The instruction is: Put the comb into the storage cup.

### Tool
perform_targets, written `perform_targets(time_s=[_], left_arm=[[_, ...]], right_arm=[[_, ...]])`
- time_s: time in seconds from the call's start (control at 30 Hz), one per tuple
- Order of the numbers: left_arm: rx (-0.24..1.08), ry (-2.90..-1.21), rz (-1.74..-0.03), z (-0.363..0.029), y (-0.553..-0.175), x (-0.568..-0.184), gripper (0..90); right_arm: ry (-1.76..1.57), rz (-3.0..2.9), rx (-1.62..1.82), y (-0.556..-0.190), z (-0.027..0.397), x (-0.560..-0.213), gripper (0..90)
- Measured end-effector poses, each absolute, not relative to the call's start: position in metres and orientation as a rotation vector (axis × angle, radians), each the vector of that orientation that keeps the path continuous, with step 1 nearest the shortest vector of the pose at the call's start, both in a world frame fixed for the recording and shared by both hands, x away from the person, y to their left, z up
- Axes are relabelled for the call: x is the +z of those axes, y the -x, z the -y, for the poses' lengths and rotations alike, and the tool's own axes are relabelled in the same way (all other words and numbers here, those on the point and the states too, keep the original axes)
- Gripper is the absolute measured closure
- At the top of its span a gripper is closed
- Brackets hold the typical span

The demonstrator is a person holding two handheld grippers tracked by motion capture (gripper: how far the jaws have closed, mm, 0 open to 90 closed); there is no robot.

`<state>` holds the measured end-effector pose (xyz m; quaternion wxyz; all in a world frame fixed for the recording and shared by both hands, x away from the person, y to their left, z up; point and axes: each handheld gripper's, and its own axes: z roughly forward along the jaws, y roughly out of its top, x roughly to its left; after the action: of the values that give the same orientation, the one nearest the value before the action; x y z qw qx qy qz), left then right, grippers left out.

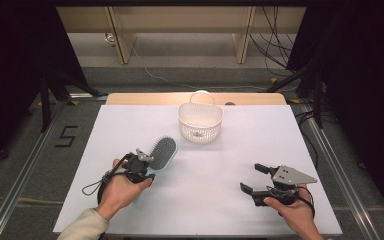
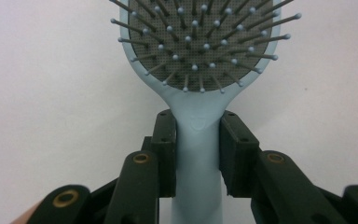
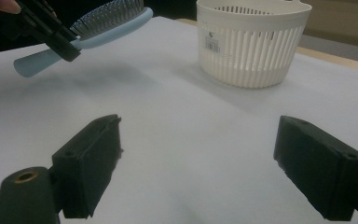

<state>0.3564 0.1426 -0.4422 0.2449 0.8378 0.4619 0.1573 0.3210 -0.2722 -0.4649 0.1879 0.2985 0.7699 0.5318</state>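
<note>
The left hand-held gripper (image 1: 147, 162) is holding a light blue paddle hairbrush (image 1: 162, 152) by the neck of its handle; in the left gripper view the two black jaws are pressing on either side of the handle just below the bristle pad, closed down to the handle's width. In the right gripper view the hairbrush (image 3: 93, 32) is hanging clear of the white counter (image 1: 230, 165), bristles up and head tilted higher than the handle end. It is sitting over the counter's left half, nearer the front edge than the back. A white slotted basket (image 1: 200, 121) with a carrying handle is standing near the middle of the back edge, well apart from the brush.

The right hand-held gripper (image 1: 253, 178) is resting low near the front right corner, its jaws spread wide with nothing between them.

The grip looks narrow to me, and the long head is sticking out far beyond the pads, so the brush could pivot or slip on the smooth plastic if the hand swings quickly. If it is going to the basket, the head could catch the rim or the handle loop and tip the light basket over.
</note>
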Motion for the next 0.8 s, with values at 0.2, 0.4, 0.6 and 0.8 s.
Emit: perform_targets(time_s=[0.2, 0.4, 0.6, 0.8], left_arm=[[0.446, -2.269, -1.258, -0.1429, -0.3561, -0.4407, 69.8], [0.463, -2.25, -1.252, -0.1431, -0.3559, -0.4397, 69.8], [0.465, -2.24, -1.248, -0.1434, -0.356, -0.4391, 69.8], [0.489, -2.217, -1.244, -0.144, -0.3558, -0.4378, 69.8]], right_arm=[[-0.84, -2.166, 1.496, -0.3209, 0.2722, -0.4649, 15.6], [-0.84, -2.167, 1.495, -0.3212, 0.2722, -0.4651, 15.6], [-0.84, -2.168, 1.494, -0.321, 0.2723, -0.465, 15.6], [-0.84, -2.168, 1.494, -0.321, 0.2722, -0.465, 15.6]])
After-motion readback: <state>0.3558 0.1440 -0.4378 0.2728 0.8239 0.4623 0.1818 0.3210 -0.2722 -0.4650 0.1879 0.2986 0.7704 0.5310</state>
